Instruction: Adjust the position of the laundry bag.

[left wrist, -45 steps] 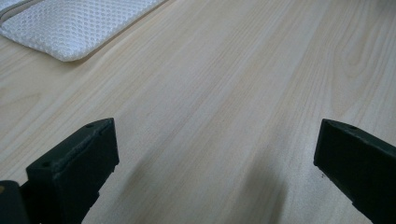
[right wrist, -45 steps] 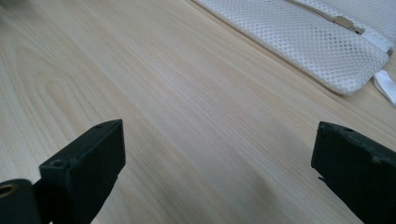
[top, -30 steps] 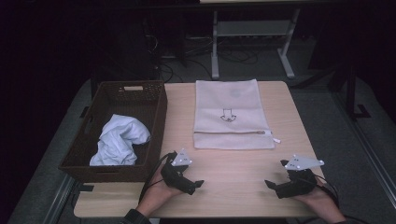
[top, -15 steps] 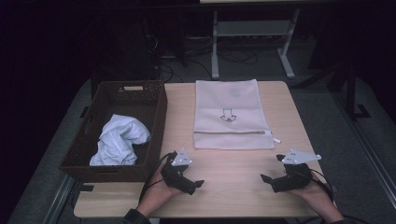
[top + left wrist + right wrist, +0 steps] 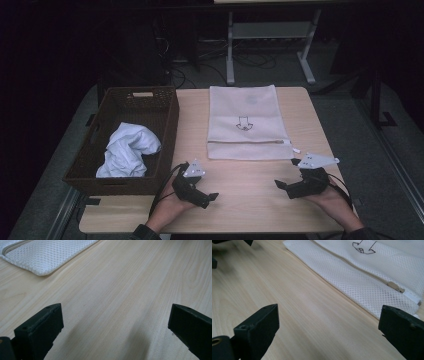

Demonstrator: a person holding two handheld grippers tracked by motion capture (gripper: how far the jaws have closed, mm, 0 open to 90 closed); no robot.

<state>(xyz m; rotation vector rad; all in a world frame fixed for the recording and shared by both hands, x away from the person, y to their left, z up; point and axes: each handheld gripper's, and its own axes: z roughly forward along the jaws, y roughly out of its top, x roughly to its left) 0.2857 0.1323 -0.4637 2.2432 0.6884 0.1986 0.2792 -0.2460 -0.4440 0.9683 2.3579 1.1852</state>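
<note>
A white mesh laundry bag (image 5: pixel 246 122) lies flat on the middle of the pale wooden table (image 5: pixel 260 207), its long side running away from the person. Its fabric is a fine honeycomb net, rectangular with rounded corners, with a small black line drawing (image 5: pixel 243 123) printed near the centre. A beige zipper (image 5: pixel 247 142) crosses it near the near edge, and the metal pull (image 5: pixel 395 287) sits at the bag's right end beside a small white tab.

The left gripper (image 5: pixel 202 192) rests low on the table just in front of the bag's near left corner, apart from it; in the left gripper view that rounded mesh corner (image 5: pixel 42 270) lies ahead and to the left, with bare wood grain between the wide-spread black jaws, which hold nothing. The right gripper (image 5: pixel 286 176) sits near the bag's near right corner, not touching it; in the right gripper view the zippered edge (image 5: pixel 362 287) runs just beyond the jaws, which also stand wide apart and empty. Each gripper is blocky black plastic with a grey three-cornered plate (image 5: pixel 316 160) on top and a trailing cable.

At the table's left edge stands a dark brown woven basket (image 5: pixel 167 117), rectangular with handle slots, holding a crumpled white cloth (image 5: pixel 127 150). Beyond the table, a grey metal frame (image 5: pixel 270 35) stands on the dark floor amid cables.
</note>
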